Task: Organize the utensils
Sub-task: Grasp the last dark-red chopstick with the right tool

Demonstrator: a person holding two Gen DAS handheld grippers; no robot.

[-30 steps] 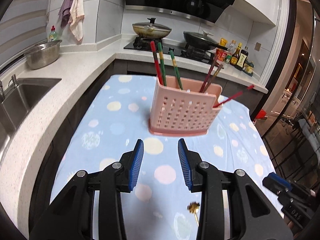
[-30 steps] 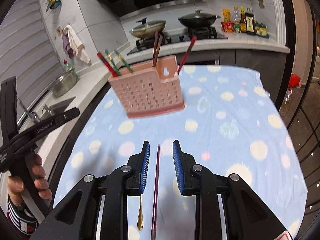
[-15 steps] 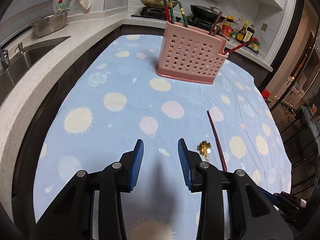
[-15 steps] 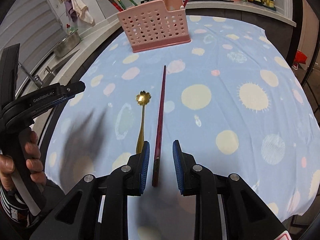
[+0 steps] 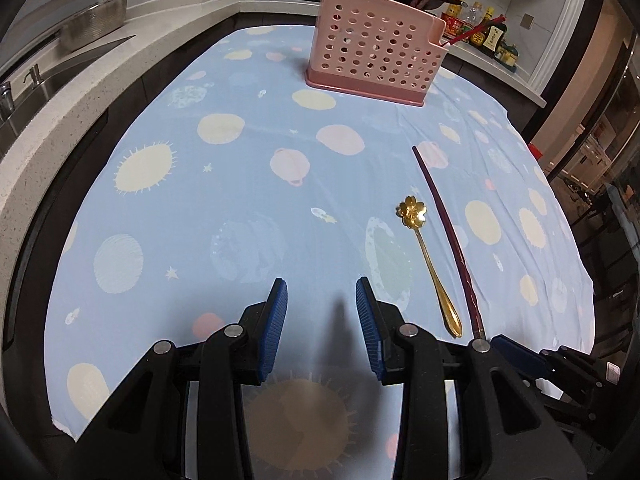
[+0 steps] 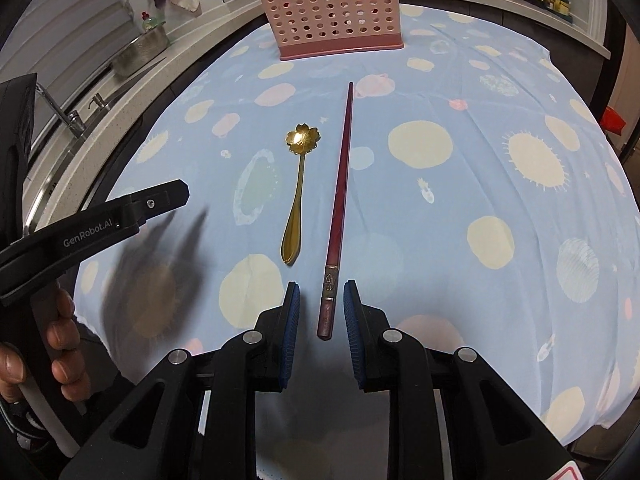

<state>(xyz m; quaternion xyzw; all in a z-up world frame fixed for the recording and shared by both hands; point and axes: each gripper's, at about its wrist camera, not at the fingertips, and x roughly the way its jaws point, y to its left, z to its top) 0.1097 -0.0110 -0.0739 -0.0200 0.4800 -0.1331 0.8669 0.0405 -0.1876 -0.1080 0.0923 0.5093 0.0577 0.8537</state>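
1. The bench [image 5: 248, 208] has a blue cloth on it with round spots and suns.
2. A pink holder [image 6: 328, 12] full of holes stands at the top middle of the right wrist view. Some sticks poke out of its top.
3. A dark red chopstick [image 6: 340, 200] lies flat on the cloth in the middle of that view. Its thick end sits between the two jaws of the right gripper [image 6: 321, 312] at the bottom.
4. These jaws are closing. They stand narrow, and the pads do not touch the chopstick yet.
5. A gold spoon [image 6: 298, 184] with a flower bowl lies just left of the chopstick. The two do not touch.
6. The left gripper [image 5: 321, 308] sits at the bottom of its view. Its jaws are partly apart with only cloth between them.
7. A hand [image 6: 60, 344] holds that gripper at the lower left of the right wrist view.
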